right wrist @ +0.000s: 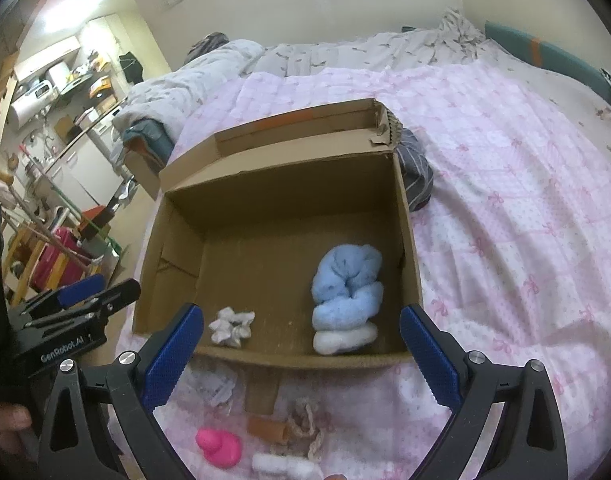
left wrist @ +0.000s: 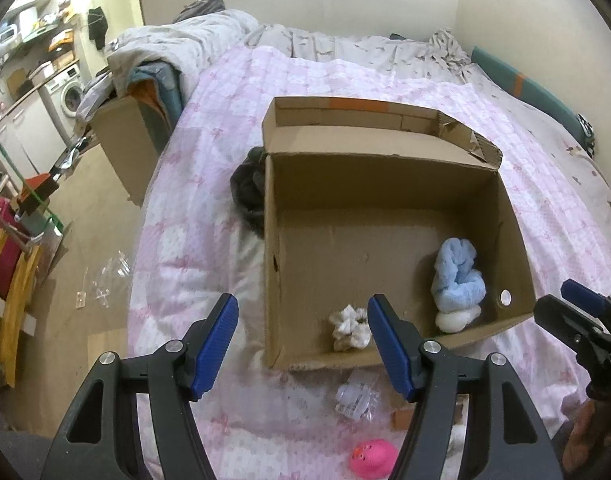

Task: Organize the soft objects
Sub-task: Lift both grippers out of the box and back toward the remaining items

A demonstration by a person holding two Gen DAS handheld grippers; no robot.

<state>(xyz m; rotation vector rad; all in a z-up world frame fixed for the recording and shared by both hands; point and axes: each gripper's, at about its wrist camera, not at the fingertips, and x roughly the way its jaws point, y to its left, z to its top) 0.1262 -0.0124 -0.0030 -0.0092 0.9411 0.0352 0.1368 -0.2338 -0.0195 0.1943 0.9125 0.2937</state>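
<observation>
An open cardboard box [left wrist: 385,184] [right wrist: 273,184] sits on the pink quilt. Inside lie a light blue fluffy scrunchie [left wrist: 457,276] [right wrist: 347,288], a white fluffy one under it [left wrist: 451,320] [right wrist: 341,340], and a small white scrunchie [left wrist: 349,326] [right wrist: 231,326]. My left gripper [left wrist: 303,344] is open and empty above the box's near left corner. My right gripper [right wrist: 301,352] is open and empty above the box's near wall. In front of the box lie a pink rubber duck [left wrist: 371,460] [right wrist: 219,446], a beige crocheted scrunchie [right wrist: 305,424], a brown cylinder [right wrist: 267,428] and a white fluffy piece [right wrist: 281,466].
A clear plastic wrapper [left wrist: 355,398] [right wrist: 219,386] lies by the box front. Dark cloth [left wrist: 247,188] lies left of the box, striped grey cloth [right wrist: 415,172] on its right. A bundled duvet [left wrist: 177,44] lies far left. The bed edge and floor [left wrist: 85,240] fall off to the left.
</observation>
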